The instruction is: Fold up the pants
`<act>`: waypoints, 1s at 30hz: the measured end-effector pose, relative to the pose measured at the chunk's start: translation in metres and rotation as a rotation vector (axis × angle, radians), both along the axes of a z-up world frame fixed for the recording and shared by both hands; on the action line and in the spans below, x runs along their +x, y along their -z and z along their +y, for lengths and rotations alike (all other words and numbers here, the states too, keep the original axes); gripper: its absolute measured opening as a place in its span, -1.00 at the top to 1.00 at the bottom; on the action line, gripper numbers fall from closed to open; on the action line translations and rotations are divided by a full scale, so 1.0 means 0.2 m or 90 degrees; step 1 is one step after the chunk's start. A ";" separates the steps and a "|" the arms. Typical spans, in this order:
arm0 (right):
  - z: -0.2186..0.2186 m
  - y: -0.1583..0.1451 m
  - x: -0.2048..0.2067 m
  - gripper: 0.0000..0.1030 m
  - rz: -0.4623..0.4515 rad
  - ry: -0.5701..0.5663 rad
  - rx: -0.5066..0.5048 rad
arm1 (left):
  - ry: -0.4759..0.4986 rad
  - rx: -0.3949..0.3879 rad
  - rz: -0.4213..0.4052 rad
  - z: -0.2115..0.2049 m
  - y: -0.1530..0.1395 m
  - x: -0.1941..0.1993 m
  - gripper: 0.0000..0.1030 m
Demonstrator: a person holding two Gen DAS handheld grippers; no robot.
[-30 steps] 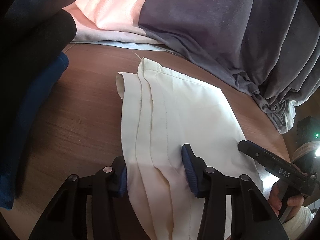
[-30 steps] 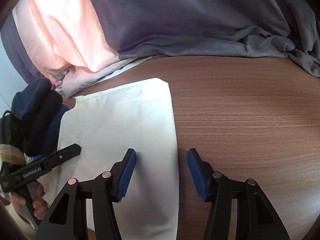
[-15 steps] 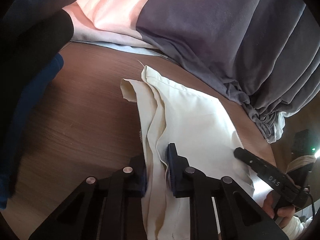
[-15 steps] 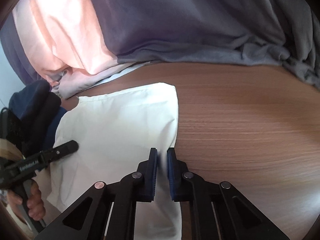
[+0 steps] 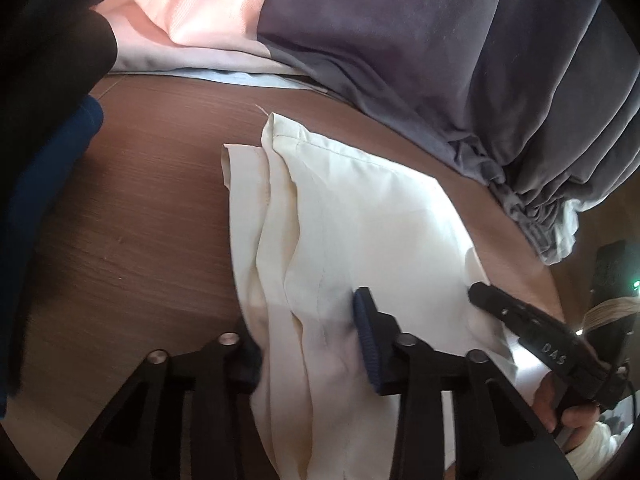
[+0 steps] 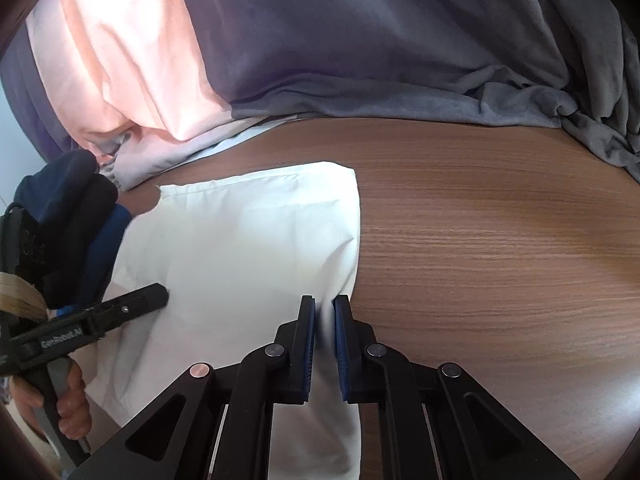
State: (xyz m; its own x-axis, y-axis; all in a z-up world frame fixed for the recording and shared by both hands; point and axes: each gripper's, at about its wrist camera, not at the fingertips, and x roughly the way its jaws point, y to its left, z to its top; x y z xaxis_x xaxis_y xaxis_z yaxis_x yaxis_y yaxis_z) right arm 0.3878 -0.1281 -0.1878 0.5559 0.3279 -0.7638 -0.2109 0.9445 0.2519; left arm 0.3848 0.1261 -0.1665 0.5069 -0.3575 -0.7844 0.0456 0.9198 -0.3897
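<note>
1. The right gripper has its blue pads pinched nearly together on the right-hand edge of the cream pants; a thin fold of cloth is caught between them.
2. The left gripper straddles the bunched, layered left edge of the pants. Its jaws have just been opening a little after a tighter squeeze, and now stand at a narrow gap with the folds between them. The right pad touches the cloth; the left one is hidden under the fabric, so a firm hold cannot be told.
3. Ahead of both grippers the pants lie flat on the brown wooden table, folded into a rough rectangle, the hemmed corner farthest from the left gripper.
4. To the right of the left gripper, the other tool's black finger rests on the pants, with a hand on its handle.
5. Beyond the pants, at the table's far edge, hangs a grey blanket beside pink cloth.
6. Left of the left gripper lies a dark blue and black garment.
</note>
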 end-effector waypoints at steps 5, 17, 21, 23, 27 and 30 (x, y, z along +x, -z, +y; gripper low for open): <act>0.01 -0.05 -0.03 0.80 -0.019 0.009 -0.010 | 0.022 0.018 -0.034 -0.05 -0.05 -0.02 0.57; -0.02 -0.29 -0.21 0.80 -0.098 0.019 -0.028 | 0.033 0.010 -0.101 -0.11 -0.27 -0.15 0.67; -0.03 -0.41 -0.30 0.80 -0.137 0.019 -0.019 | 0.030 0.011 -0.140 -0.11 -0.42 -0.23 0.67; -0.03 -0.47 -0.36 0.80 -0.159 0.019 -0.014 | 0.028 0.019 -0.163 -0.11 -0.49 -0.28 0.67; 0.01 -0.59 -0.44 0.80 -0.198 0.008 -0.003 | 0.015 0.043 -0.209 -0.09 -0.64 -0.38 0.67; 0.03 -0.65 -0.48 0.80 -0.222 -0.008 0.007 | 0.003 0.067 -0.234 -0.07 -0.72 -0.43 0.67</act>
State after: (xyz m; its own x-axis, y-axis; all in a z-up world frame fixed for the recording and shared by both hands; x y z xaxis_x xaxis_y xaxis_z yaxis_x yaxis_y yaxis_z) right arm 0.2925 -0.1211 -0.0574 0.7787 0.3434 -0.5251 -0.2979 0.9389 0.1722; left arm 0.2988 0.1128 -0.0233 0.7595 -0.2876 -0.5835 0.1695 0.9535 -0.2493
